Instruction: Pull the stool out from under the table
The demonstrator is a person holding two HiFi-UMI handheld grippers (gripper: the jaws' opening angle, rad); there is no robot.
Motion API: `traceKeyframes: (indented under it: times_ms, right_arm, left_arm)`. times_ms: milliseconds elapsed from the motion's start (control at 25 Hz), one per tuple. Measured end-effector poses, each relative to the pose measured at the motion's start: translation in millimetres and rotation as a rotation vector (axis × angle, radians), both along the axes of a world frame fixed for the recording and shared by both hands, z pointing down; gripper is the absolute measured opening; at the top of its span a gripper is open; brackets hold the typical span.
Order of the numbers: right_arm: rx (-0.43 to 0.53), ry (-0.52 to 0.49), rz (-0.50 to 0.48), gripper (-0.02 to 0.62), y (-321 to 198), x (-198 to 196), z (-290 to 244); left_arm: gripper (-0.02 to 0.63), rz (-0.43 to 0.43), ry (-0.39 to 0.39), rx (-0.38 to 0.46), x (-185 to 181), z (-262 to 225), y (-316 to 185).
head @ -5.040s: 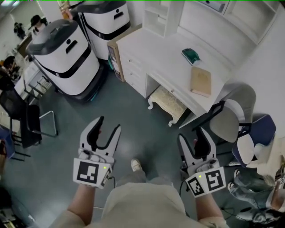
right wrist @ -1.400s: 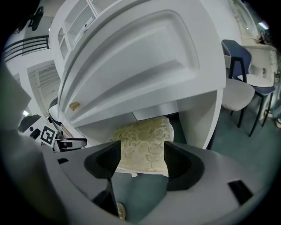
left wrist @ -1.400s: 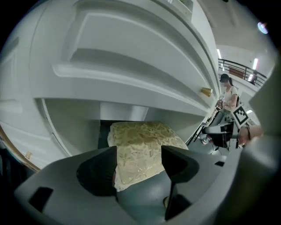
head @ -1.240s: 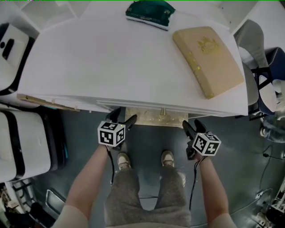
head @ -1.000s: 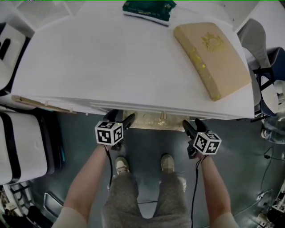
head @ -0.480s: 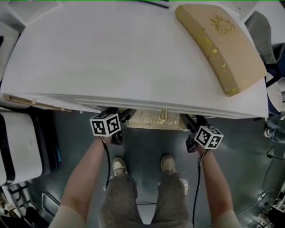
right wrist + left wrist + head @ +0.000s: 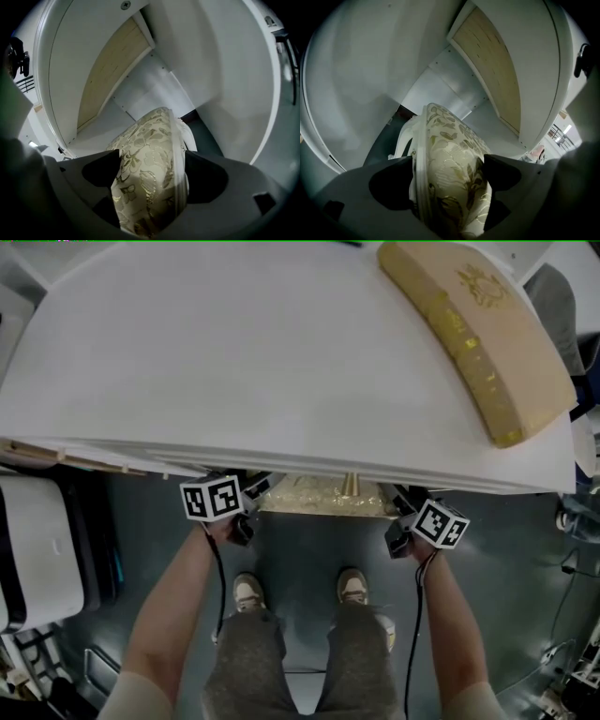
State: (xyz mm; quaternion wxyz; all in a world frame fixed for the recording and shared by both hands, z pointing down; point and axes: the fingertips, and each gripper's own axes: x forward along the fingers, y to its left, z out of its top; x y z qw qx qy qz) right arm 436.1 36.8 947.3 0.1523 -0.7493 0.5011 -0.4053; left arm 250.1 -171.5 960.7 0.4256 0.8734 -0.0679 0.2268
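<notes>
The stool [image 7: 319, 495] has a cream floral cushion and a white frame. Only its front edge shows from under the white table [image 7: 234, 362] in the head view. My left gripper [image 7: 251, 486] reaches under the table edge at the stool's left end, my right gripper [image 7: 401, 501] at its right end. In the left gripper view the stool seat [image 7: 450, 154] fills the gap of the left gripper [image 7: 447, 176], whose jaws are opening. In the right gripper view the seat [image 7: 145, 145] likewise lies between the right gripper's [image 7: 150, 173] opening jaws.
A tan padded book [image 7: 478, 334] lies on the table's right side. A white machine [image 7: 37, 540] stands on the floor at the left. The person's shoes [image 7: 248, 592] are on the grey floor just before the stool. A chair [image 7: 562, 296] is at the far right.
Both grippers have moved forward under the table edge onto the stool's two ends, their fingers now hidden from the head view. The head has leaned closer over the table.
</notes>
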Motion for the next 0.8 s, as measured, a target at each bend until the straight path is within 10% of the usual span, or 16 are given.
traceKeyframes:
  times_ms: [800]
  right_arm:
    - [-0.082, -0.01, 0.055, 0.427, 52.7, -60.9, -16.9]
  left_arm:
    - [0.463, 0.029, -0.086, 0.0, -50.8, -9.4, 42.1]
